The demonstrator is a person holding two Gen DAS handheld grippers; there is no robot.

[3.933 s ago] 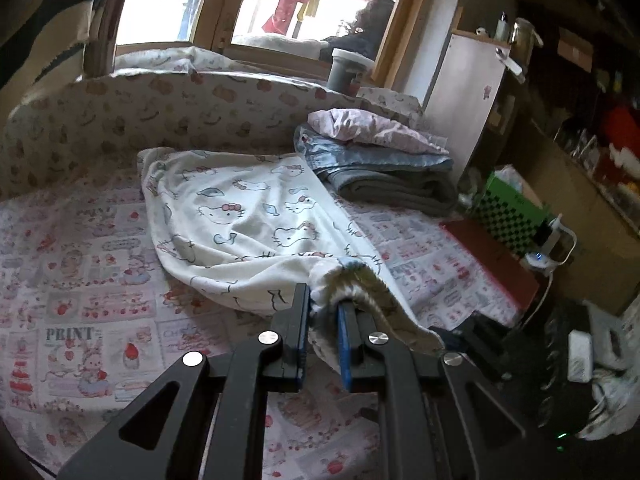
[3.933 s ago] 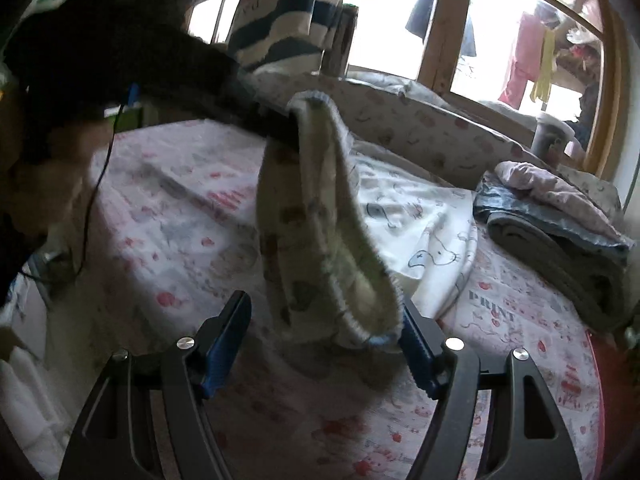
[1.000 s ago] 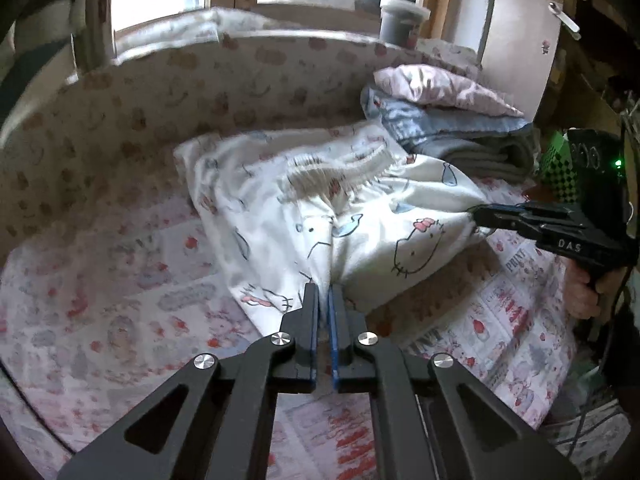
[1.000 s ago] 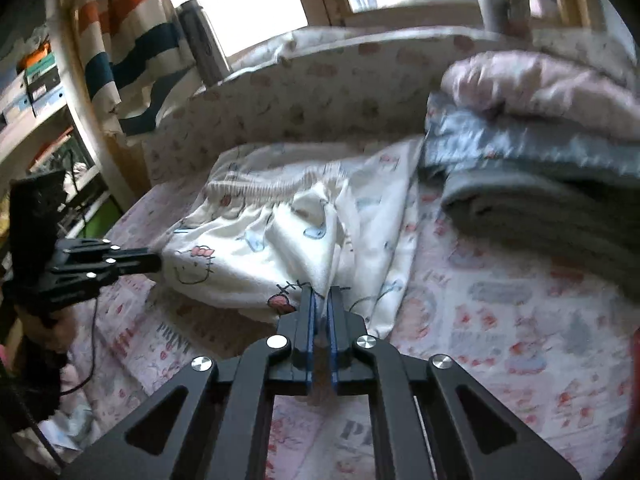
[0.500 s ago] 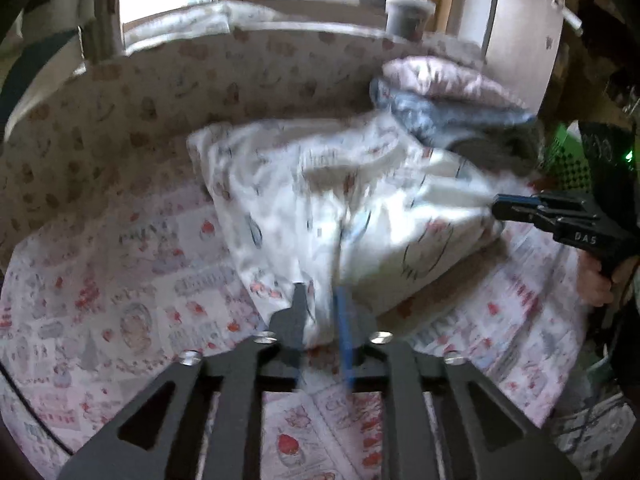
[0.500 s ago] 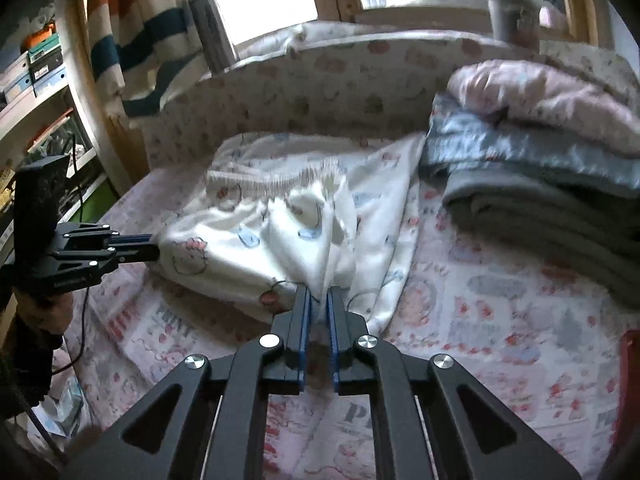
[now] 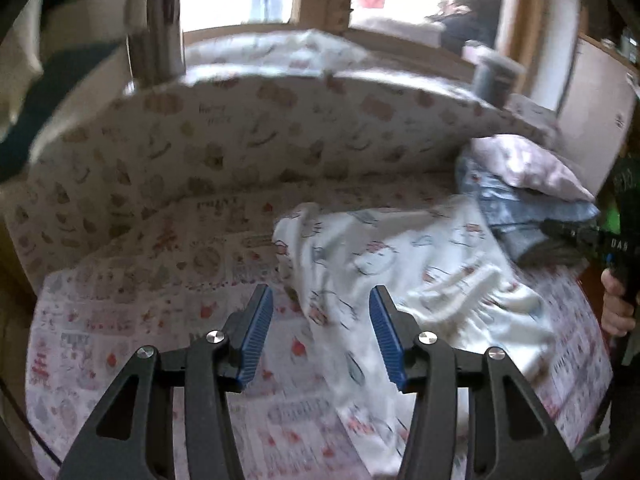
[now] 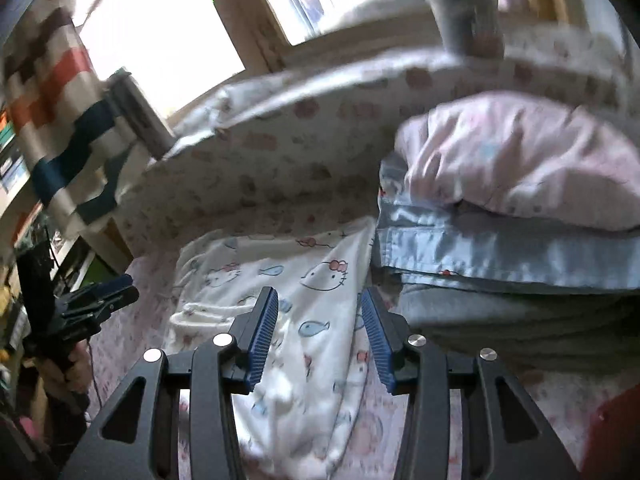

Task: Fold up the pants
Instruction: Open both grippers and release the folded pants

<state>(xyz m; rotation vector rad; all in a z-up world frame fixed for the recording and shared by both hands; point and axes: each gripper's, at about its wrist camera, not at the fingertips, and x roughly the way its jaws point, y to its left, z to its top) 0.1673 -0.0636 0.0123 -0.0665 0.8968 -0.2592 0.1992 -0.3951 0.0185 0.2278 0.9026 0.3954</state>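
The white cartoon-print pants (image 7: pixel 408 280) lie folded in a loose heap on the printed bedsheet (image 7: pixel 160 300). My left gripper (image 7: pixel 321 332) is open and empty, just above the pants' near left edge. In the right wrist view the pants (image 8: pixel 320 292) lie below my right gripper (image 8: pixel 318 332), which is open and empty over them. Each gripper also shows in the other's view: the right one (image 7: pixel 580 236) at the far right, the left one (image 8: pixel 96 300) at the far left.
A stack of folded clothes (image 8: pixel 500 220) with a pink item on top sits right of the pants, touching them, and also shows in the left wrist view (image 7: pixel 520 184). A padded printed bed wall (image 7: pixel 260 136) runs along the back under a window. A striped curtain (image 8: pixel 52 128) hangs at the left.
Both grippers were shut on the pants' edge a second ago. Both have opened and let go, and the pants have dropped onto the bed. The right gripper has moved closer to the clothes stack.
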